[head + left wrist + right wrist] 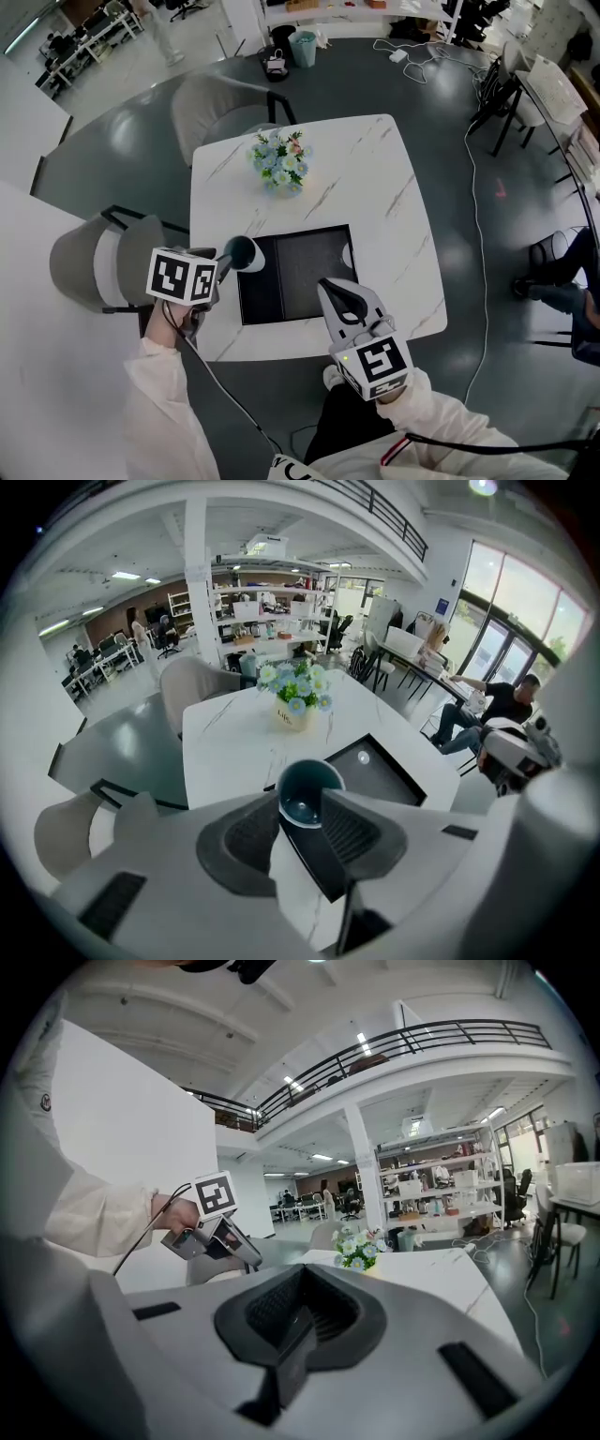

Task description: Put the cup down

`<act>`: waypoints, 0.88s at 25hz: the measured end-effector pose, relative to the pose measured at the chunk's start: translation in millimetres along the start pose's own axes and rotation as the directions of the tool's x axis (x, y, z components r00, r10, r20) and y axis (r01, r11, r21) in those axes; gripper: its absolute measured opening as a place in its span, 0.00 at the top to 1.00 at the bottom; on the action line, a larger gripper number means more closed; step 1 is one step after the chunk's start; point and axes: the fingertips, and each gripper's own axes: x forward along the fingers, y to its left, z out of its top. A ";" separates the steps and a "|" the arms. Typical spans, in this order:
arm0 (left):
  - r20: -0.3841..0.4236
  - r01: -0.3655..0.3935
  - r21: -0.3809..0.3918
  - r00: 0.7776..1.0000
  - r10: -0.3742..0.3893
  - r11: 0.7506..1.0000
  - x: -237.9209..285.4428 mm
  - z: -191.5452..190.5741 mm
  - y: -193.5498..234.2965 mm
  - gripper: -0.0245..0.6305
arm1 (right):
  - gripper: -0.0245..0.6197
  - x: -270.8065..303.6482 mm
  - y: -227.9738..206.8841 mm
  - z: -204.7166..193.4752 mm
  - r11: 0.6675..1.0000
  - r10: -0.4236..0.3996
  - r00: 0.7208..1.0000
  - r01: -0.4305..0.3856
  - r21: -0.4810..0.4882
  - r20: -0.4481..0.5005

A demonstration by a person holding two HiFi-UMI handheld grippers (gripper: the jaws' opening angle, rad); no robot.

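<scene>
The cup [242,253], dark teal with a pale rim, sits pinched between the jaws of the left gripper [234,259]. In the left gripper view its mouth faces back at the camera, so I see right down to its bottom [302,794]. That puts it tilted, not upright. It hangs over the left part of the white marble table [375,187], at the upper left corner of the black panel [300,274] set in the tabletop. I cannot tell whether it touches anything below; it looks to be clear of the surface.

The right gripper [330,286] hovers over the panel's near right corner with its jaws pressed together and nothing in them [298,1312]. It is well apart from the cup.

What worries me is the tilt. If the jaws open with the cup angled like this, it will likely land on its edge and roll, and the table's left side is near. Just beyond that side is a grey chair [94,262], then the floor. The panel's border is another trap: a base set half on marble and half on panel could rock and tip. The flower pot [281,161] stands farther back and is not in danger.
</scene>
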 end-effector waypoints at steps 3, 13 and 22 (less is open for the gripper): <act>0.078 -0.006 0.004 0.997 0.006 1.000 -33.1 5.9 -13.7 0.77 | 0.95 -11.4 9.4 15.5 1.000 0.013 1.000 -0.013 -0.027 0.012; 0.297 -0.077 -0.025 0.952 0.081 0.997 -141.7 -4.3 -63.4 0.78 | 0.95 -62.7 44.5 60.5 0.996 0.059 0.997 -0.056 -0.065 0.042; 0.526 -0.161 -0.117 0.827 0.198 0.980 -224.7 -31.7 -120.7 0.84 | 0.95 -109.0 64.0 98.6 0.992 0.116 0.989 -0.111 -0.062 0.089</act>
